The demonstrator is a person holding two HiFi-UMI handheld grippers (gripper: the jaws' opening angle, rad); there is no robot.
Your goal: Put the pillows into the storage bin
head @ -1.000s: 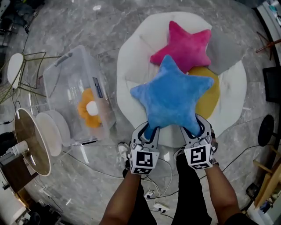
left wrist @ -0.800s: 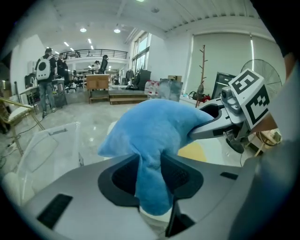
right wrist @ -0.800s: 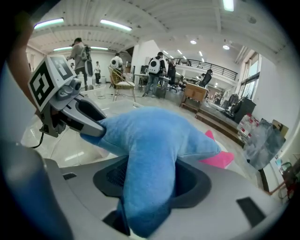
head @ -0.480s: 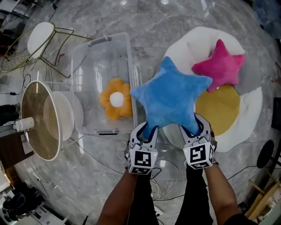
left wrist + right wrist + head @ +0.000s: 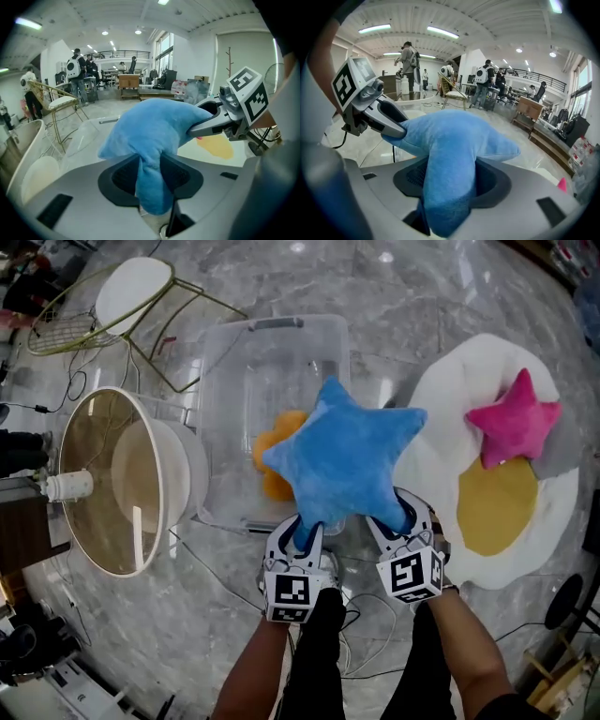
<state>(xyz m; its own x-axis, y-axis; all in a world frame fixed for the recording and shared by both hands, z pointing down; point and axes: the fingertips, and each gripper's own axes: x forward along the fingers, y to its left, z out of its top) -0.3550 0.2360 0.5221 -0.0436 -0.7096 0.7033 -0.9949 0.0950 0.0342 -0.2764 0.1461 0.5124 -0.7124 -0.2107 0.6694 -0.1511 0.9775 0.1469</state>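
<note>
The left tongs (image 5: 150, 180) were clenched partway on one lower arm of the blue star pillow (image 5: 342, 465). The plush was squeezed into a narrow fold between the two jaws. The right tongs (image 5: 449, 187) grasped the neighbouring lower arm in the same way, their jaws a little wider apart around a thicker bunch of fabric. Between them the two tongs carried the pillow in the air, with its other three arms spread away from the person.

Each of the tongs bore a cube printed with black-and-white square markers, such as the left cube (image 5: 292, 594) and the right cube (image 5: 410, 577).

The pillow was a soft, fuzzy, five-armed star in bright blue, plump in the middle. In the head view it hung over the near right part of the clear plastic storage bin (image 5: 272, 334), which stood open on the marble floor (image 5: 394, 287). An orange flower pillow (image 5: 272, 454) lay inside the bin, partly covered by the blue one. A pink star pillow (image 5: 516, 423) lay well to the right on a white cushion (image 5: 450, 399) with a yellow centre (image 5: 492, 512).
</note>
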